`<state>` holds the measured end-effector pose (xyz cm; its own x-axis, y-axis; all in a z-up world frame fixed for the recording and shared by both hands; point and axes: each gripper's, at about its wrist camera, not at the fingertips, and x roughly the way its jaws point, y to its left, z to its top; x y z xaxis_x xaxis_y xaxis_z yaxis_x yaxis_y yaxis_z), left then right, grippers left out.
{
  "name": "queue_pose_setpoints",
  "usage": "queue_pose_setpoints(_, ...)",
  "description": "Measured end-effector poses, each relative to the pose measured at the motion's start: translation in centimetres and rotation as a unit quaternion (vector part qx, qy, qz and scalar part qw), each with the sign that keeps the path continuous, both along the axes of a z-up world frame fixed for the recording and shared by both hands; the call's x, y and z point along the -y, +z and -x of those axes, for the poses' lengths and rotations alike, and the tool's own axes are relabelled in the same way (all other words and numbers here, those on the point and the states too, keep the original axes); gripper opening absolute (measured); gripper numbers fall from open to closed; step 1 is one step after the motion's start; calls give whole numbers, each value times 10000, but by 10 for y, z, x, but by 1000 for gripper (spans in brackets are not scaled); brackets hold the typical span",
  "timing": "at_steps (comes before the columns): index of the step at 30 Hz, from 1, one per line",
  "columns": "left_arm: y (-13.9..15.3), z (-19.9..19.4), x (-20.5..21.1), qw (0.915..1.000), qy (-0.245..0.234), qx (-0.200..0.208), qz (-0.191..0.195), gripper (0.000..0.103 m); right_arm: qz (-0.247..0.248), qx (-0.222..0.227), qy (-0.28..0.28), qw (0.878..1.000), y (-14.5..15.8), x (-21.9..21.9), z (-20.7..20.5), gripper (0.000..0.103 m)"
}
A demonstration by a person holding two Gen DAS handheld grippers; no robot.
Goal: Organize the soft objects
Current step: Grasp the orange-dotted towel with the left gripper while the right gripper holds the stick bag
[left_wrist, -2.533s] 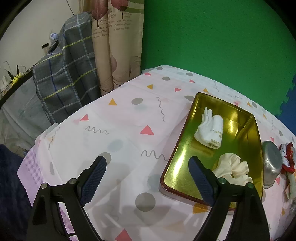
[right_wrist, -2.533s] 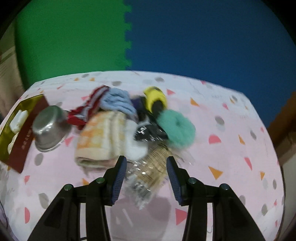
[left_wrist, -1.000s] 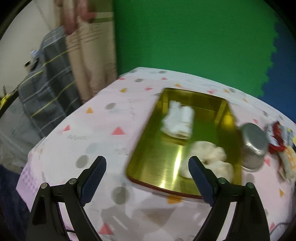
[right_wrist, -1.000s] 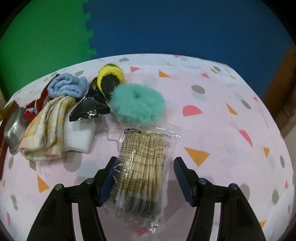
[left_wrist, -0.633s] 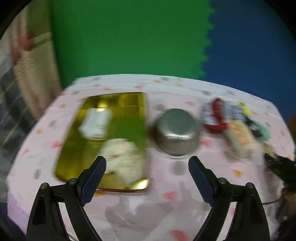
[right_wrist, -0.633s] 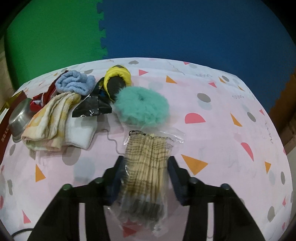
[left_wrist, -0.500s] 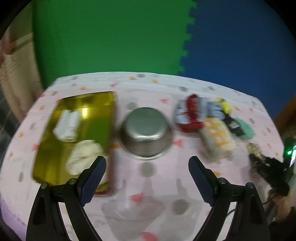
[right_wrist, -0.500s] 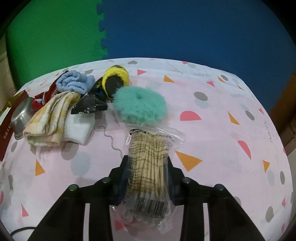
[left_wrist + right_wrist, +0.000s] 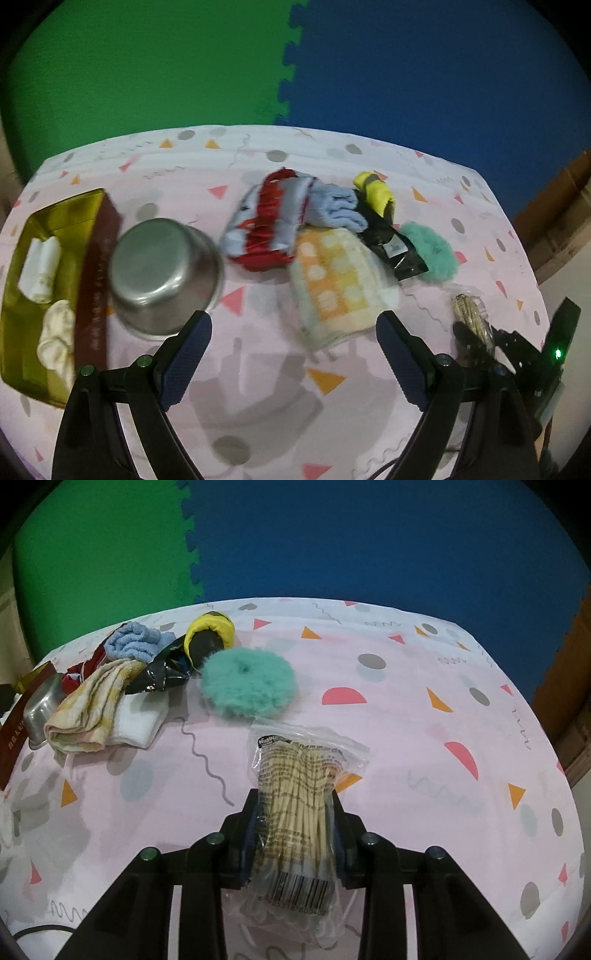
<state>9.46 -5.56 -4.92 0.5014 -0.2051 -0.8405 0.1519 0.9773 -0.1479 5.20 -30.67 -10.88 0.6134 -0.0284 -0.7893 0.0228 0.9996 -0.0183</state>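
My right gripper (image 9: pixel 295 801) is shut on a clear bag of thin wooden sticks (image 9: pixel 299 775), which pokes forward over the pink tablecloth. Beyond it lies a teal fluffy scrunchie (image 9: pixel 247 681). To its left is a heap: an orange checked towel (image 9: pixel 332 280), a light blue cloth (image 9: pixel 336 208), a red and grey cloth (image 9: pixel 269 229) and a yellow and black roll (image 9: pixel 375 192). My left gripper (image 9: pixel 293 325) hangs open just in front of the towel, with nothing between its fingers. At the far left, a gold tray (image 9: pixel 62 210) holds white socks (image 9: pixel 38 269) and a cream scrunchie (image 9: pixel 55 339).
An upturned steel bowl (image 9: pixel 162 273) stands between the tray and the heap. A black foil packet (image 9: pixel 395 251) lies against the teal scrunchie. Green and blue foam mats back the table. The table's right edge (image 9: pixel 554 746) drops off beside a brown board.
The left gripper has swung right from over the gold tray to the cloth heap. The right gripper has shut on the bag of sticks and drawn it slightly away from the teal scrunchie.
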Motion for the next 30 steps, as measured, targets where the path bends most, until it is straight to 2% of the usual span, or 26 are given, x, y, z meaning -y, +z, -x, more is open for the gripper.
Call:
queue_pose_setpoints(7,-18,-17,21,9997,-87,-194,118,88,-14,1,10,10000,0,1,0,35)
queue_pose_setpoints(13,-36,-29,28,9994,-129,-324,0,87,-54,0,19,10000,-1,1,-1,35)
queue_pose_setpoints(14,-38,-29,28,9993,-132,-339,14,83,-58,-1,18,10000,-1,1,-1,35)
queue_pose_setpoints(17,-46,-32,29,9978,-279,-559,235,55,-71,-2,20,10000,-1,2,-1,35)
queue_pose_setpoints(19,-48,-31,30,9969,-307,-620,362,49,-76,-2,20,10000,-1,1,-1,35)
queue_pose_setpoints(23,-42,-26,31,9973,-434,-508,301,30,-72,-1,16,10000,-1,1,0,35)
queue_pose_setpoints(30,-23,-15,25,9967,-641,-430,254,24,-67,-3,13,10000,-1,1,-1,35)
